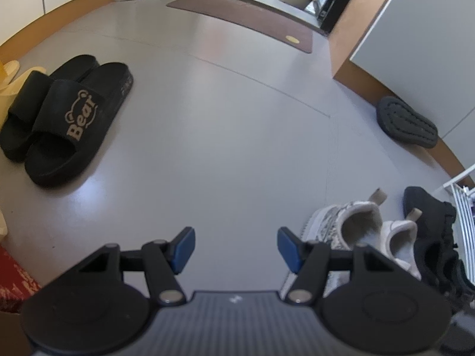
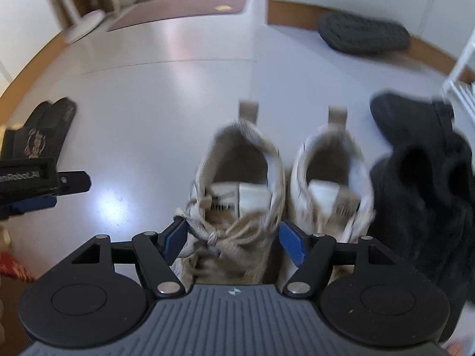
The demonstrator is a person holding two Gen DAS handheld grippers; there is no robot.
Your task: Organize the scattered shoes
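Right wrist view: right gripper (image 2: 234,238) fingers spread round the left grey shoe (image 2: 234,184), w/ its twin (image 2: 329,178) beside it on the floor (image 2: 166,95), prob so the pair lines up; left gripper (image 1: 236,250) spread, empty.

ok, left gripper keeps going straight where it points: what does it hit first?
Likely just bare floor. The left gripper is open and empty; the black slides lie off to its left and the beige sneakers to its right. Depth is hard to judge.
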